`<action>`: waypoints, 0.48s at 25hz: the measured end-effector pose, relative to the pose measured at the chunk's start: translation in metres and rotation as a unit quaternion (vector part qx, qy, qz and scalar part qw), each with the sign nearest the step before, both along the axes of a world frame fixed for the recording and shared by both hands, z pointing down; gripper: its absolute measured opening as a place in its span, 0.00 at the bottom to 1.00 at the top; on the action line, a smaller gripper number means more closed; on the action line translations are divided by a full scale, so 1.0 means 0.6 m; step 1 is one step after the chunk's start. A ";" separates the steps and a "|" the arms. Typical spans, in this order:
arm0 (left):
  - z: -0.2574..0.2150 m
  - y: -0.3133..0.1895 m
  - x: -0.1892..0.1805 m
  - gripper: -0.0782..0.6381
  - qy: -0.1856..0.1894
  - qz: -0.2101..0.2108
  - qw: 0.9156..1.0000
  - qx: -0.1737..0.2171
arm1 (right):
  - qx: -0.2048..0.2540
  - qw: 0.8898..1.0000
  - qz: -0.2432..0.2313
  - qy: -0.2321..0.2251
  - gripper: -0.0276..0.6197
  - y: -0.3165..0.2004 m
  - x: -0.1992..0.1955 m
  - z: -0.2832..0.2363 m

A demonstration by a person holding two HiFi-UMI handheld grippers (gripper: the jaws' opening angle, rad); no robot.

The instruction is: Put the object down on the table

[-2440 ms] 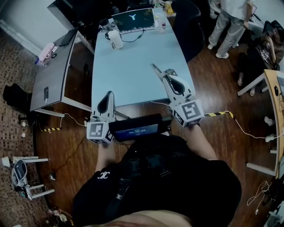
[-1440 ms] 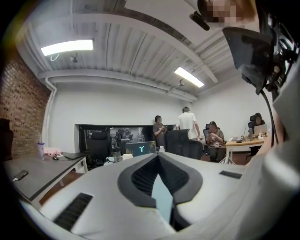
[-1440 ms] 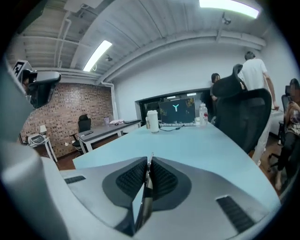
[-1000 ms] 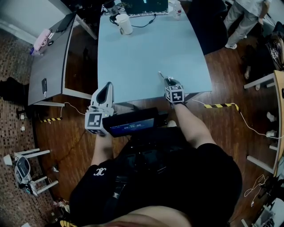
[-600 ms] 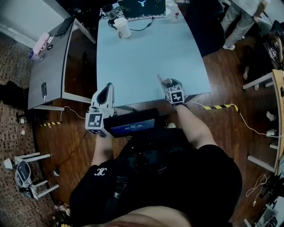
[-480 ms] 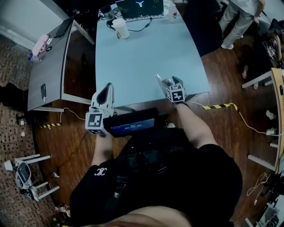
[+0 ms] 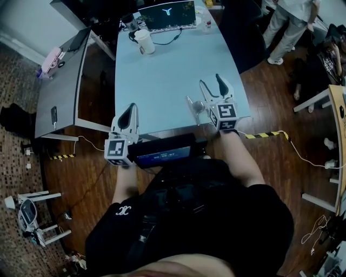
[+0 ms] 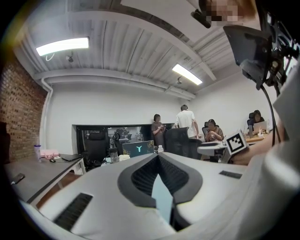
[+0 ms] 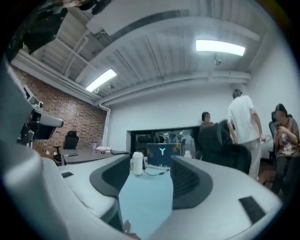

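Table (image 7: 162, 76) is being shown light blue and mostly bare. Laptop (image 7: 166, 15) is being kept open at the far end, with a white cup (image 7: 144, 42) near it; cup contents cannot be told in any view. Right gripper (image 7: 210, 80) is being held over the near edge, jaws wide but being closed, nothing between them. Left gripper (image 7: 132, 107) is being held clenched and empty at the near left corner. Object (image 7: 198, 106), small and metallic, is lying released on the table just left of the right gripper, and is not being shown by the left gripper view. Ceiling light (image 9: 220, 47) is being shown by the gripper views only.
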State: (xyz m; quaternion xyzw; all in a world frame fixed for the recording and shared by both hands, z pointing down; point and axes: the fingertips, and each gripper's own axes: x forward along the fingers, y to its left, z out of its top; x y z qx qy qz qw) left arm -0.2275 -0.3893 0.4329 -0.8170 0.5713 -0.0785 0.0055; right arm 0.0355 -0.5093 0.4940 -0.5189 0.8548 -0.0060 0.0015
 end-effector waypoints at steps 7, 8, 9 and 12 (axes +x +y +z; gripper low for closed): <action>-0.012 0.001 0.067 0.12 0.007 0.000 1.000 0.015 | 0.124 0.992 -0.037 0.014 0.01 0.063 0.045 -0.171; -0.014 0.002 0.077 0.12 0.007 -0.001 1.000 0.018 | 0.130 0.990 -0.048 0.014 0.01 0.073 0.049 -0.183; -0.016 0.003 0.088 0.12 0.006 -0.001 1.000 0.021 | 0.137 0.989 -0.060 0.016 0.01 0.083 0.054 -0.194; -0.018 0.009 0.122 0.12 0.006 -0.003 1.000 0.027 | 0.171 0.981 -0.092 0.012 0.01 0.114 0.073 -0.227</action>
